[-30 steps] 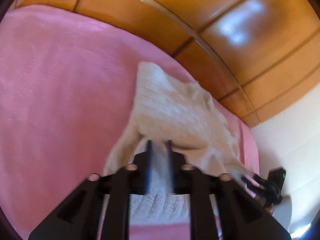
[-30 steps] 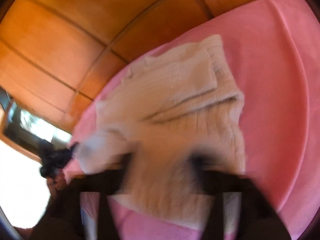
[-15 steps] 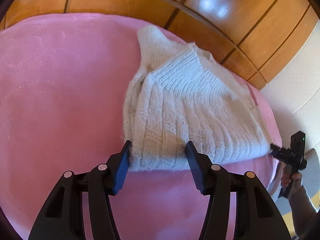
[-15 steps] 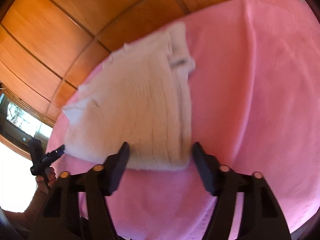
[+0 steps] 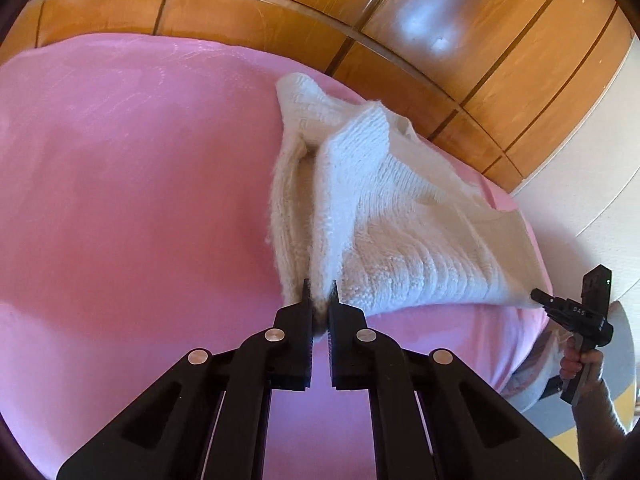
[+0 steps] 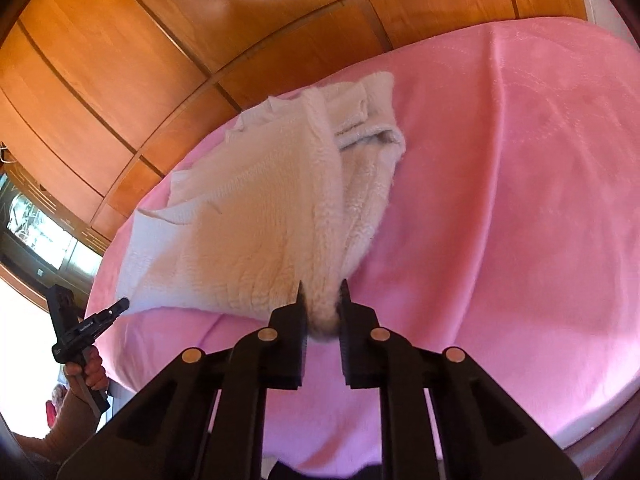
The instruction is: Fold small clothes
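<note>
Your left gripper (image 5: 320, 296) and right gripper (image 6: 322, 300) each pinch a near corner of the white knit sweater (image 5: 400, 220) on the pink bedspread (image 5: 140, 200), jaws narrow.

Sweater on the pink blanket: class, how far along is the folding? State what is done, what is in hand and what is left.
Done: the sweater already lies doubled in layers on the blanket. In hand: the left gripper and right gripper are each shut on a near corner. Left: probably one more fold away from the person, then release; the far layers look uneven and may need squaring.
</note>
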A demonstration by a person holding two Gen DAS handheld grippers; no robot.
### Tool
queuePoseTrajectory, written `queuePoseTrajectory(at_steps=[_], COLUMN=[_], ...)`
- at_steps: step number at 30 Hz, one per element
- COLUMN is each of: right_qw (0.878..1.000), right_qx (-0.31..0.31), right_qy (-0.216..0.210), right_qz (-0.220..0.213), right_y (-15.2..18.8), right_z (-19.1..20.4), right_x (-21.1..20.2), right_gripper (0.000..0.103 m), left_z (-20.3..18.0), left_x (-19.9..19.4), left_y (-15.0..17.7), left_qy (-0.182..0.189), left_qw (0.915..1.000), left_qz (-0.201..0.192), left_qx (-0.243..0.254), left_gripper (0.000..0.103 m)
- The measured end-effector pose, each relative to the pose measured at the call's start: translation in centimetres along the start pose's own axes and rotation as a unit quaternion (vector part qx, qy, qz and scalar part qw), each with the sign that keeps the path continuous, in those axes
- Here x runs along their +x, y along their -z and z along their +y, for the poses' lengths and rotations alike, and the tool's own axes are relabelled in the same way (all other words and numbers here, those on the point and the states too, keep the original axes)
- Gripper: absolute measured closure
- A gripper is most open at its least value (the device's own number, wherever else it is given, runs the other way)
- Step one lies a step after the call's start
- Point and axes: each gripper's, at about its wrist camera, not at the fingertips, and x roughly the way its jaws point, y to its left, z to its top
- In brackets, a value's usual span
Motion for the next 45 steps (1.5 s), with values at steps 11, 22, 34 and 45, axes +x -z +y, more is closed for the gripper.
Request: queuePoseTrajectory(at_steps=[11, 22, 34, 45], right_qw=[0.999, 0.994, 0.976, 0.981], right_qx=[-0.005, -0.087, -0.173, -0.145], right_qy=[0.007, 0.070, 0.129, 0.076], right_qz=[0.052, 0.003, 0.008, -0.102], right_y=[4.5, -0.8, -2.1, -10.3], right_z=[0.5, 1.8, 3.4, 5.8], right_x=[-2.0, 0.3, 2.8, -2.3], right_gripper=[0.090, 0.051, 0.098, 0.098], left_z=[0.1, -2.3, -2.6, -3.0], left_x=[-4.6, -1.3, -0.7, -4.2], left_y=[5.5, -1.2, -1.3, -8.1], left_qy=[-0.002, -0.046, -0.055, 0.018], left_qw=[0.9990, 0.9951, 0.9900, 0.9887], left_qz=[0.040, 0.005, -0.025, -0.119], left_qx=[-0.021, 0.088, 0.128, 0.089], left_gripper=[0.097, 0.059, 0.099, 0.099])
